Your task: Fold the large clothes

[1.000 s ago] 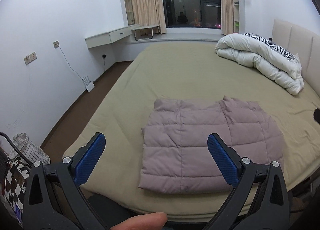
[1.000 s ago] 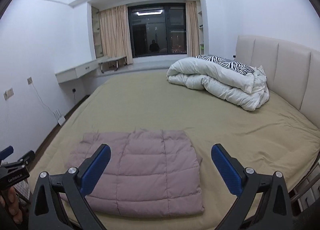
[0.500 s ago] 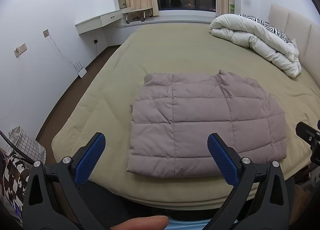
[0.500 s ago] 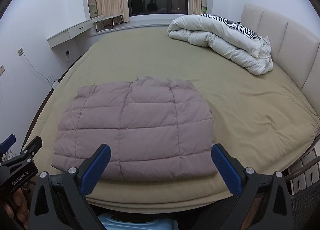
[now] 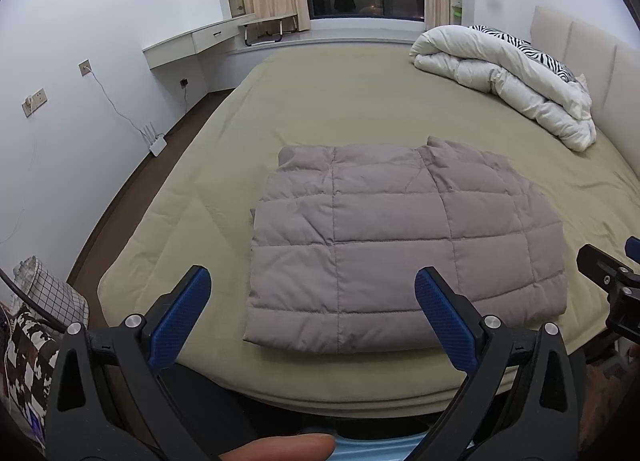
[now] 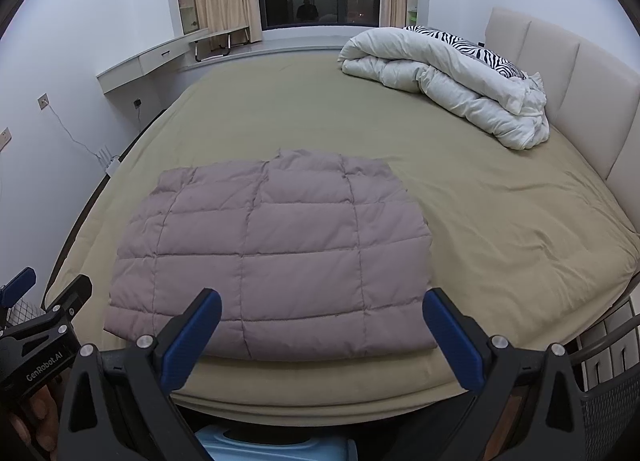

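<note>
A mauve quilted down jacket (image 5: 400, 237) (image 6: 272, 257) lies folded into a flat rectangle near the front edge of the olive bed (image 5: 320, 101) (image 6: 500, 221). My left gripper (image 5: 312, 285) hovers open above the bed's front edge, its blue pads wide apart and empty, short of the jacket's near-left corner. My right gripper (image 6: 320, 309) is likewise open and empty over the jacket's near-right edge. Each gripper shows at the side of the other's view.
A rolled white duvet (image 5: 504, 77) (image 6: 448, 77) with a zebra pillow lies at the headboard (image 6: 568, 73). A checked basket (image 5: 48, 297) stands on the floor at left, a wire basket (image 6: 612, 393) at right. A router (image 5: 156, 143) sits by the wall.
Both views first tipped down toward the jacket, then lifted slightly again. The jacket lies unmoved and both grippers stayed open and empty.
</note>
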`<state>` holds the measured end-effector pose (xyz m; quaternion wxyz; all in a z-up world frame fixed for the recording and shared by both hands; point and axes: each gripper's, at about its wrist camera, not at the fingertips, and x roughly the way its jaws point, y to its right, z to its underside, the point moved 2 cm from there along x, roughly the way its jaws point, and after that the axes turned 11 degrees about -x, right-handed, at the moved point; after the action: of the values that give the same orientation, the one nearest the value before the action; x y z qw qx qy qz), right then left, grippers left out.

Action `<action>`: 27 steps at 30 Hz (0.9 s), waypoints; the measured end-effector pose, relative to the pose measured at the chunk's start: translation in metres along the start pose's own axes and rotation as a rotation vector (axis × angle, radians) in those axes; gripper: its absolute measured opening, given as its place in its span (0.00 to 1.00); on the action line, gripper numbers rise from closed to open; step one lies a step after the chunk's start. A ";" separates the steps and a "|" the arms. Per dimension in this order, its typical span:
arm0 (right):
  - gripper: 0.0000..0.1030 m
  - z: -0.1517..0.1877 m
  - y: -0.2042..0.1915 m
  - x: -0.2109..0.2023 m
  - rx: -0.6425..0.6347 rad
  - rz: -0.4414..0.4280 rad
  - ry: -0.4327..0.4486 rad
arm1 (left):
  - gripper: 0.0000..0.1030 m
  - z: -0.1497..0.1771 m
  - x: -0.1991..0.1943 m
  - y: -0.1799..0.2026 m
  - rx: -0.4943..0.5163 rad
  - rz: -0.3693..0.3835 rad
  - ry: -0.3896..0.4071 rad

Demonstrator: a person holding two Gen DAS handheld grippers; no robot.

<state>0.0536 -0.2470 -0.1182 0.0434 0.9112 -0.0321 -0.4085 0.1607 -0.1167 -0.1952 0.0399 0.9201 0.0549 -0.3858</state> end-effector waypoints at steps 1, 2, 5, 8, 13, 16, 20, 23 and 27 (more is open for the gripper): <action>1.00 0.000 0.000 0.000 -0.001 0.000 0.000 | 1.00 0.000 0.000 0.000 -0.001 -0.001 -0.001; 1.00 0.000 0.000 0.000 -0.002 0.000 -0.001 | 1.00 0.000 0.001 0.000 -0.002 -0.002 -0.002; 1.00 0.000 0.001 0.001 -0.004 -0.001 -0.003 | 1.00 -0.001 0.002 -0.001 -0.005 -0.003 -0.006; 1.00 0.001 0.001 0.002 -0.006 -0.003 -0.003 | 1.00 -0.001 0.002 -0.001 -0.005 -0.002 -0.007; 1.00 0.002 0.002 0.003 -0.008 -0.007 -0.007 | 1.00 -0.001 0.003 -0.002 -0.005 -0.002 -0.007; 1.00 0.003 0.001 0.003 -0.009 -0.008 -0.008 | 1.00 -0.001 0.003 -0.002 -0.005 -0.003 -0.007; 1.00 0.003 0.002 0.005 -0.011 -0.011 -0.010 | 1.00 0.001 0.004 -0.002 -0.009 -0.002 -0.011; 1.00 0.005 0.001 0.007 -0.014 -0.014 -0.013 | 1.00 0.001 0.004 -0.002 -0.009 -0.002 -0.012; 1.00 0.007 0.000 0.008 -0.016 -0.016 -0.016 | 1.00 0.002 0.004 -0.003 -0.011 -0.001 -0.014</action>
<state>0.0537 -0.2483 -0.1283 0.0473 0.9076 -0.0218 -0.4166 0.1620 -0.1140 -0.1997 0.0451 0.9172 0.0570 -0.3917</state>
